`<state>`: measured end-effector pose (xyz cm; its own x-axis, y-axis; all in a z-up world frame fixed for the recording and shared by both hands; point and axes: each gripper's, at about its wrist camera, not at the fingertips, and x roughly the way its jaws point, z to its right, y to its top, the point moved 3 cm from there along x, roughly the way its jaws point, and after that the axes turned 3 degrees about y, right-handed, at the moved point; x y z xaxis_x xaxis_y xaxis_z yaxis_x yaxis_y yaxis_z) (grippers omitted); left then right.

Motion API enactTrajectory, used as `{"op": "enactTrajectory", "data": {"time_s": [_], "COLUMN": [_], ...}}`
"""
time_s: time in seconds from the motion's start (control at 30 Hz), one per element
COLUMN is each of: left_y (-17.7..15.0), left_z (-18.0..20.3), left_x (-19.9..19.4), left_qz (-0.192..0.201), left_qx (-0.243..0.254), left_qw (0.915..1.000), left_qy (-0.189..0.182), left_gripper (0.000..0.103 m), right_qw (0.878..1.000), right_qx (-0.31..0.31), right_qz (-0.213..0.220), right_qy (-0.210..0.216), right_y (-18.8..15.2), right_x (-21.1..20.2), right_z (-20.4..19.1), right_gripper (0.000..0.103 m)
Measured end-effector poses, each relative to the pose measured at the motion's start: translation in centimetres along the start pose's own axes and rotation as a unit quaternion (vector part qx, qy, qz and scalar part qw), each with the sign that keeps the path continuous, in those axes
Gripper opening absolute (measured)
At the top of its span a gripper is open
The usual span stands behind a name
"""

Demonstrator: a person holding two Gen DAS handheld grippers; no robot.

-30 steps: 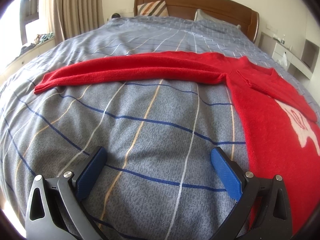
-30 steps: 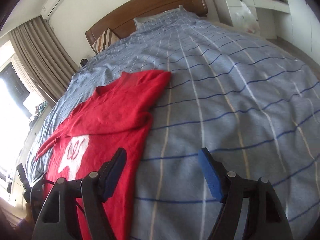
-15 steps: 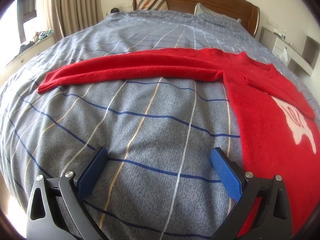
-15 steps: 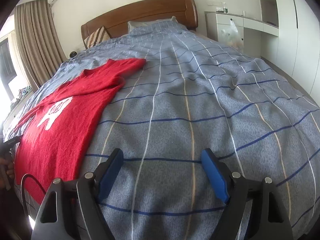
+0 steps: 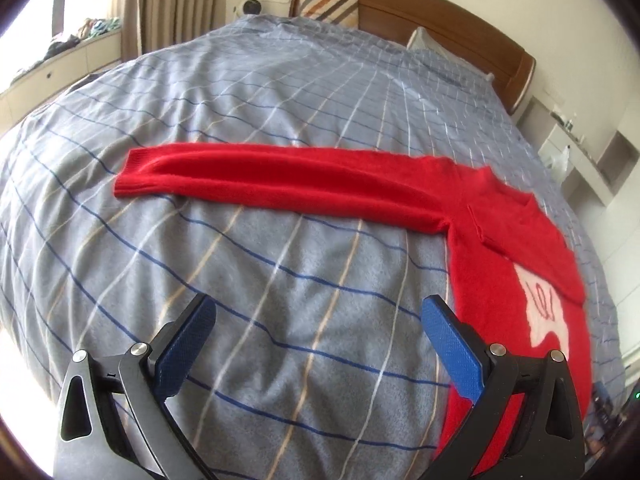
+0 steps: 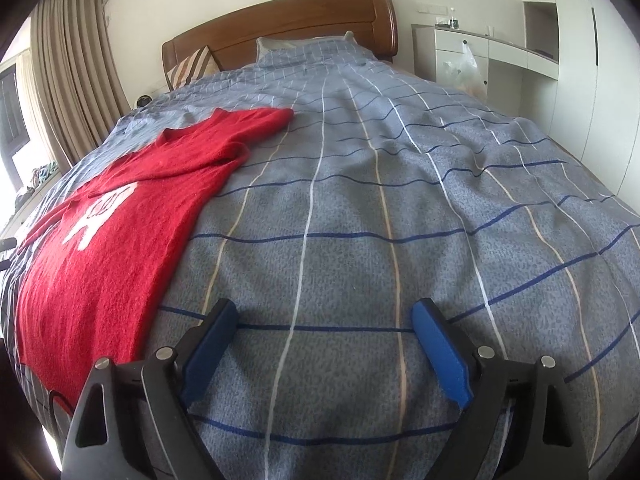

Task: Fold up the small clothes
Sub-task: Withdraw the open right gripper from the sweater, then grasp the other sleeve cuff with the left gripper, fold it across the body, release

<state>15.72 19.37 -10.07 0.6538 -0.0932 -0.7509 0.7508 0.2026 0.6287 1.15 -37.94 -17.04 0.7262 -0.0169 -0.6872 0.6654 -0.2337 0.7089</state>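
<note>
Red sweater [image 5: 492, 248]: knitted, lying flat on the bed's checked grey-blue duvet [image 5: 280, 280]; in the left wrist view its body runs from 2 o'clock down to 4 o'clock, white motif [image 5: 544, 312] facing up.
Left sleeve [image 5: 280, 180]: stretched straight out across the duvet toward 10 o'clock, cuff [image 5: 128, 176] at its far end, not folded in.
Right sleeve [image 6: 224, 140]: in the right wrist view already laid back over the chest, around 10 o'clock.
Left gripper [image 5: 318, 326]: jaws spread wide, holding nothing, over bare duvet just beside the sweater's side edge.
Right gripper [image 6: 324, 328]: jaws likewise wide apart and empty, over bare duvet, the sweater off at 9 o'clock.
Step in hand: by my reading, an early fold; one sleeve is in, the other waits.
Next move: likely the left gripper reaches to 10 o'clock, pinches the cuff through both knit layers, and carries the sleeve across the chest without dragging the body askew.
</note>
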Motion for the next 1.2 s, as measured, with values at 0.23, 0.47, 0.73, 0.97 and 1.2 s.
{"op": "enactTrajectory", "data": {"time_s": [0.23,0.47,0.73,0.97,1.2], "left_y": [6.6,7.3,7.4,13.4,15.0], "left_z": [-10.5,-14.6,-14.3,-3.5,19.3], "left_x": [0.9,7.1,9.0,3.0,-1.7], "left_qz": [0.015,-0.034,-0.008,0.062,0.081], "left_qx": [-0.157,-0.255,-0.266,-0.080,0.136], "left_qw": [0.9874,0.9662,0.9637,0.9947,0.9786], "left_qy": [0.012,0.014,0.025,0.016,-0.132], "left_gripper": [0.102,0.086,0.007,0.006,0.007], "right_qw": [1.000,1.000,1.000,1.000,1.000], "right_qx": [-0.013,-0.019,-0.022,-0.022,-0.021], "right_qz": [0.000,0.002,0.003,0.002,0.001], "right_qy": [-0.008,-0.014,-0.018,-0.018,-0.016], "right_y": [-0.2,-0.2,-0.2,-0.2,-0.3], "right_x": [0.4,0.6,0.6,0.6,0.7], "right_z": [-0.5,-0.6,-0.6,-0.6,-0.6], "right_gripper": [0.094,0.095,0.095,0.096,0.098]}}
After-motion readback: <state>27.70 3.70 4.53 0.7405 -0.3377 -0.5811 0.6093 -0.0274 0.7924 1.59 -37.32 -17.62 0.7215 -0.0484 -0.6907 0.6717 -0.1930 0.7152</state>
